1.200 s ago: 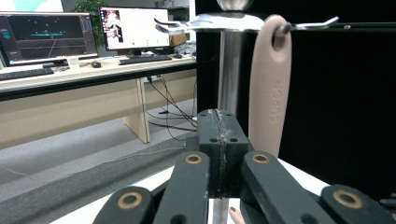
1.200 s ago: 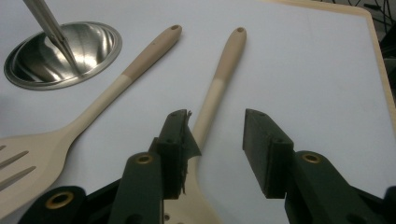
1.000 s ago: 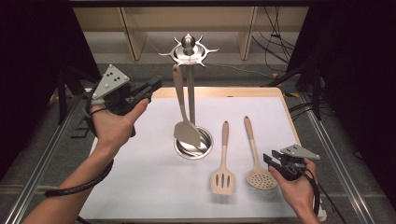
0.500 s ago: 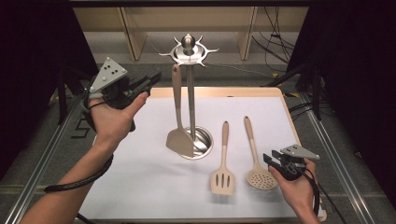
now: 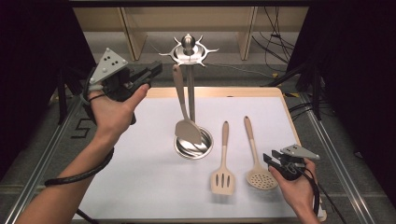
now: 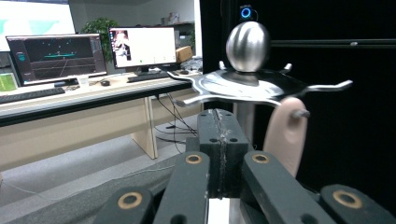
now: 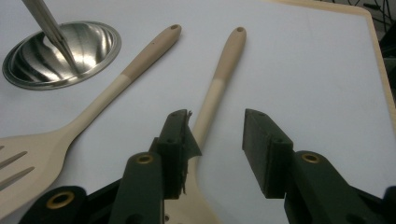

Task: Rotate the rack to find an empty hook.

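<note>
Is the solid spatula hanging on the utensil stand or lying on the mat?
Hanging. In the high view the solid spatula dangles blade-down from a hook of the utensil stand; the left gripper view shows its handle hole on the hook.

Slotted spatula (image 7: pixel 28 154) blade cut off

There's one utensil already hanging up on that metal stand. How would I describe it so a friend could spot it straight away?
Start at the white mat and find the shiny metal stand rising from a round base near its middle. From a hook on the stand's star-shaped top hangs a beige spatula, its solid blade just above the base. Unlike the slotted turner and the skimmer, it hangs instead of lying flat.
</note>
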A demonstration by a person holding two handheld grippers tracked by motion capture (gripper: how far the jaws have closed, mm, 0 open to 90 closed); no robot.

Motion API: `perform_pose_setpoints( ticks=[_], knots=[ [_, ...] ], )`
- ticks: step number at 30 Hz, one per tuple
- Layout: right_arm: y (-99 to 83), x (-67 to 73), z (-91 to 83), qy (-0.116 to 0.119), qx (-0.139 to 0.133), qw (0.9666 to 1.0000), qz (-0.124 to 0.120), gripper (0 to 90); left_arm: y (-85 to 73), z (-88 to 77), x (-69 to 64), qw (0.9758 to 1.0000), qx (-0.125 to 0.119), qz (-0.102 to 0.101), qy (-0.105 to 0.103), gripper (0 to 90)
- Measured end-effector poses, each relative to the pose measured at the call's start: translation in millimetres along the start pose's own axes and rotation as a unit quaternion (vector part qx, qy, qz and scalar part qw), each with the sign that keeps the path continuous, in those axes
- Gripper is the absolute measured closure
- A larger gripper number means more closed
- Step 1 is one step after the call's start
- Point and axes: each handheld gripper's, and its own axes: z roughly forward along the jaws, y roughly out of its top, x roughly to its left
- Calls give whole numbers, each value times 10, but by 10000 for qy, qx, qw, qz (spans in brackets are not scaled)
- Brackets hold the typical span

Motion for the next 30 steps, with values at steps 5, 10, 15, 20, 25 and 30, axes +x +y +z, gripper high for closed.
perform_pose_setpoints(
  ticks=[5,10,15,20,25,30],
  knots=[
    [-4,-4,4,6,-29,10000,23,611,33,62,30,10000,6,7,33,894],
    [-1,-2,1,7,-4,10000,35,611,46,125,47,10000,34,19,56,895],
    [0,-17,-1,14,-2,10000,11,611,46,183,48,9999,73,46,77,895],
    [1,-30,0,23,-23,10000,-59,611,54,217,61,9999,87,55,94,895],
    [-2,-2,-8,5,36,9999,108,611,66,253,91,9998,121,76,126,895],
    [0,-31,5,24,-15,10000,-83,611,77,309,135,9997,153,82,148,895]
  ],
)
